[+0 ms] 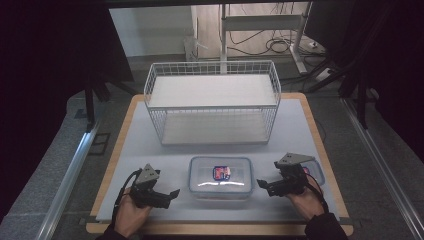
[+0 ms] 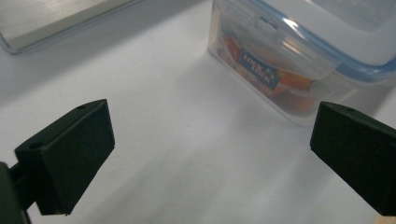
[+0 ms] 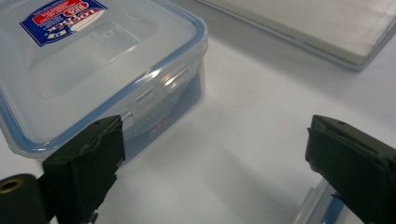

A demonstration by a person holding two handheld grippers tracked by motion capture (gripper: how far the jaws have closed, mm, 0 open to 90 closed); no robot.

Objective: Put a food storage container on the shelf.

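Lidded plastic container (image 1: 220, 176), clear with blue seal, flat on the worktop (image 1: 150, 145), long axis running left to right, labelled lid facing up. Lies between the two grippers, just in front of the white wire basket (image 1: 212, 100). Left gripper (image 1: 170, 194) aimed at its left end, fingers (image 2: 65, 158) spread wide, gripping nothing. Right gripper (image 1: 263, 186) aimed at its right end, fingers (image 3: 86, 161) likewise wide apart and empty, one close beside the container's corner. Second lid (image 1: 315, 172) partly hidden behind the right gripper.

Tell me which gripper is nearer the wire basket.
Right, narrowly. The right gripper sits below the wire basket's right corner; the left gripper sits lower, below its left corner. Both are apart from it, jaws open.
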